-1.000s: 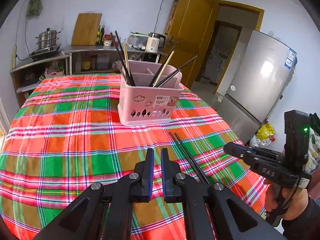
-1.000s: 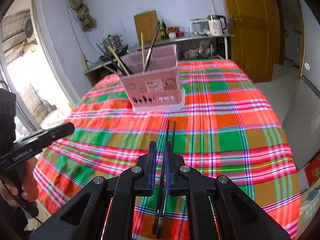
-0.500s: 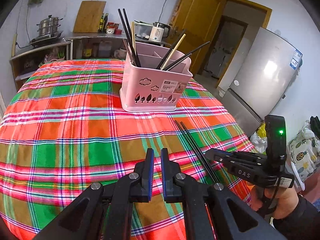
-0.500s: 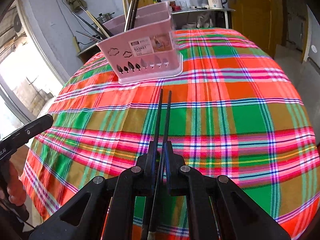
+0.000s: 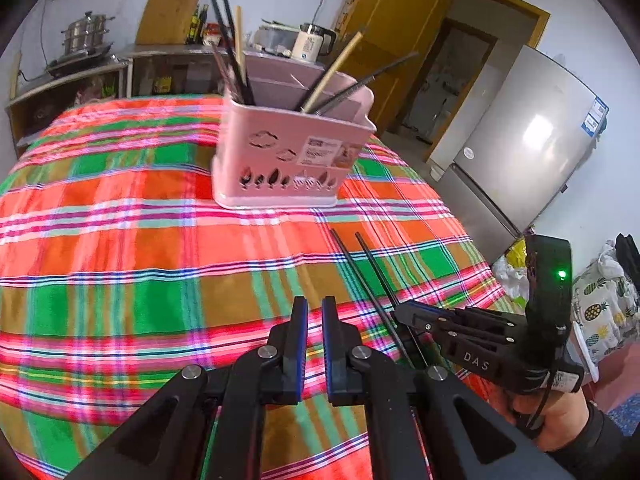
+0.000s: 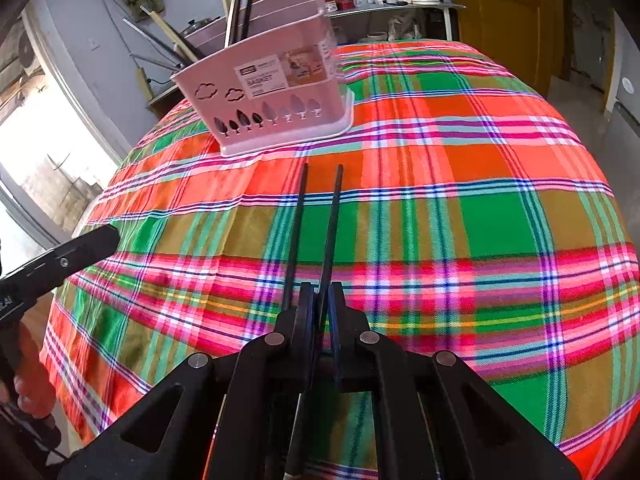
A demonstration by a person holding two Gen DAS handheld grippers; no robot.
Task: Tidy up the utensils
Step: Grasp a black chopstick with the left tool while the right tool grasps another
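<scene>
Two black chopsticks [image 6: 297, 224] lie side by side on the plaid tablecloth [image 6: 460, 220], pointing at a pink utensil basket [image 6: 272, 92] that holds several chopsticks. My right gripper [image 6: 319, 292] is down on the cloth at their near ends. It is shut on the right-hand chopstick [image 6: 331, 224], and the other passes just outside its left finger. In the left wrist view, the right gripper [image 5: 400, 314] sits on the chopsticks [image 5: 347, 258], with the basket [image 5: 288, 152] beyond. My left gripper [image 5: 315, 304] hovers shut and empty to their left.
The round table's edge drops away close behind both grippers. Off the table to the right stand a silver fridge [image 5: 532, 140] and a yellow door [image 5: 400, 40]. Behind the basket, a shelf carries a kettle [image 5: 312, 42] and a steel pot [image 5: 84, 36].
Both grippers have sunk toward the table and closer to the basket. The right gripper came down from above the chopsticks, and one chopstick now runs between its jaws.
</scene>
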